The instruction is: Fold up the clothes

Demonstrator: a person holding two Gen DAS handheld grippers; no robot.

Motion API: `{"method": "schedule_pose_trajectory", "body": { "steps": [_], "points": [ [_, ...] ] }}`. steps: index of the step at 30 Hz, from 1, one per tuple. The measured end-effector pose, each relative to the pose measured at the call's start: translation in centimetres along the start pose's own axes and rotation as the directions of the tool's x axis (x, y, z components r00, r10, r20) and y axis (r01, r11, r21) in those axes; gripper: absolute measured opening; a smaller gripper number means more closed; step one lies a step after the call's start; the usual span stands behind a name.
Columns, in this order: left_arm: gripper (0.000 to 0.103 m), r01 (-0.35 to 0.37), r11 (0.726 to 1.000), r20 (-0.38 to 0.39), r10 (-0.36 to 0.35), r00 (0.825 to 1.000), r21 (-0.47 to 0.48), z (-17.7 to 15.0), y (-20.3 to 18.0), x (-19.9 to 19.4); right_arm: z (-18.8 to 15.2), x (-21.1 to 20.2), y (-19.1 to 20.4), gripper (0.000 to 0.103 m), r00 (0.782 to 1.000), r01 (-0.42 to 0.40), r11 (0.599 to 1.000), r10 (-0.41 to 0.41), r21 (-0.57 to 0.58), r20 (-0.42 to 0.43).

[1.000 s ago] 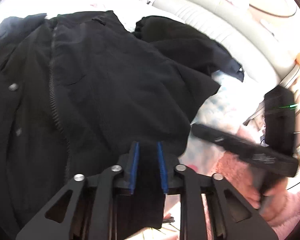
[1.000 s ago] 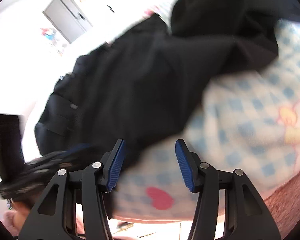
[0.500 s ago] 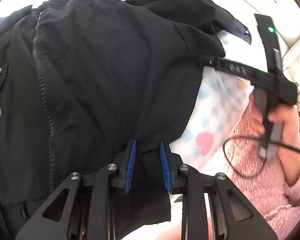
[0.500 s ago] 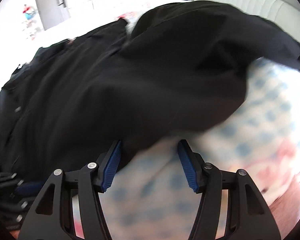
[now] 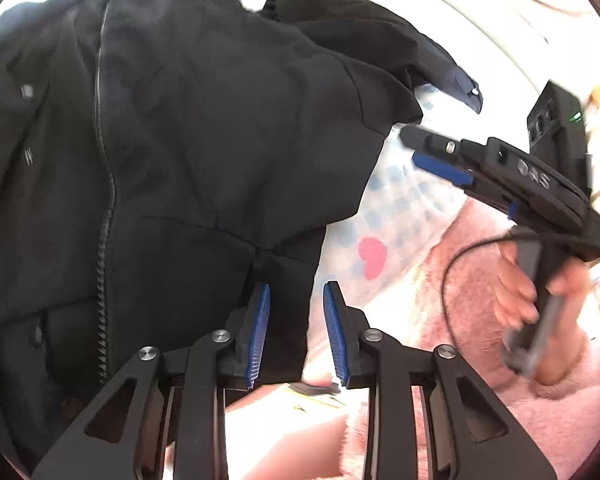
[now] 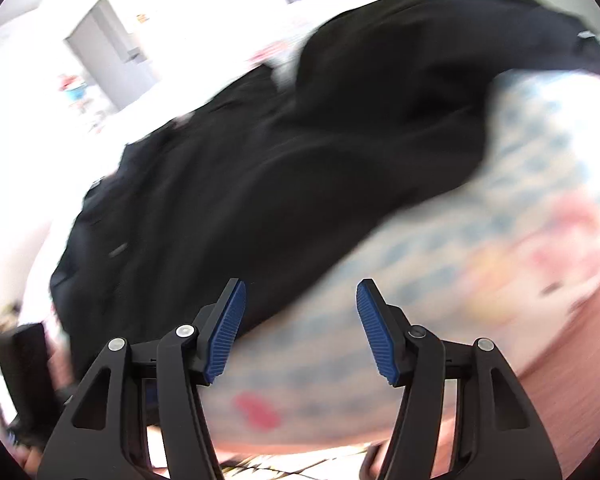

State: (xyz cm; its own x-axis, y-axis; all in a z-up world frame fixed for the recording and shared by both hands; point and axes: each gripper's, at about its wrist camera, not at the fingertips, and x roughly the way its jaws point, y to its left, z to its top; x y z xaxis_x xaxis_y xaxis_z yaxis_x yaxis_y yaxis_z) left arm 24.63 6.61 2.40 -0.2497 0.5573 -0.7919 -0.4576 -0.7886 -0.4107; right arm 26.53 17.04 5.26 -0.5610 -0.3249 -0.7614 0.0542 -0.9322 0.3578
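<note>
A black zip-up jacket (image 5: 188, 152) lies spread over a bed, its zip running down the left part of the left wrist view. My left gripper (image 5: 296, 292) sits at the jacket's lower right hem. Its jaws are opening: hem fabric lies between the pads, with a gap showing at the right pad. My right gripper (image 5: 420, 148), held by a hand (image 5: 520, 292), hovers by the jacket's right edge. In the blurred right wrist view the right gripper (image 6: 300, 292) is open and empty over the jacket (image 6: 300, 160) edge and the sheet.
A white sheet with blue checks and a red heart (image 5: 372, 258) covers the bed to the jacket's right. A pink fluffy sleeve (image 5: 452, 320) and a black cable (image 5: 448, 268) lie at lower right. A grey door (image 6: 108, 52) stands far off; a reddish-brown surface (image 6: 572, 340) lies beyond the sheet's edge.
The right gripper rose from the lower right to the jacket's right edge and its view swung across the jacket. The left pads now stand a little wider around the hem.
</note>
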Motion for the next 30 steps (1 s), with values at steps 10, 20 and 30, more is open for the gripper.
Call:
{"method": "schedule_pose_trajectory", "body": {
  "steps": [10, 20, 30],
  "points": [
    [0.023, -0.255, 0.943, -0.003, 0.262, 0.965, 0.214, 1.3, -2.7, 4.8, -1.6, 2.1, 1.9, 0.060, 0.996, -0.016, 0.996, 0.008, -0.093, -0.086],
    [0.001, -0.119, 0.944, -0.067, 0.146, 0.987, 0.307, 1.9, -1.5, 2.6, -0.8, 4.8, 1.2, 0.058, 0.992, 0.061, 0.985, -0.077, -0.163, -0.096],
    [0.002, -0.006, 0.980, -0.073, 0.021, 0.997, 0.198, 2.9, 0.6, 3.3, -0.1, 2.1, 2.5, 0.058, 0.999, 0.051, 0.982, -0.048, -0.184, 0.017]
  ]
}}
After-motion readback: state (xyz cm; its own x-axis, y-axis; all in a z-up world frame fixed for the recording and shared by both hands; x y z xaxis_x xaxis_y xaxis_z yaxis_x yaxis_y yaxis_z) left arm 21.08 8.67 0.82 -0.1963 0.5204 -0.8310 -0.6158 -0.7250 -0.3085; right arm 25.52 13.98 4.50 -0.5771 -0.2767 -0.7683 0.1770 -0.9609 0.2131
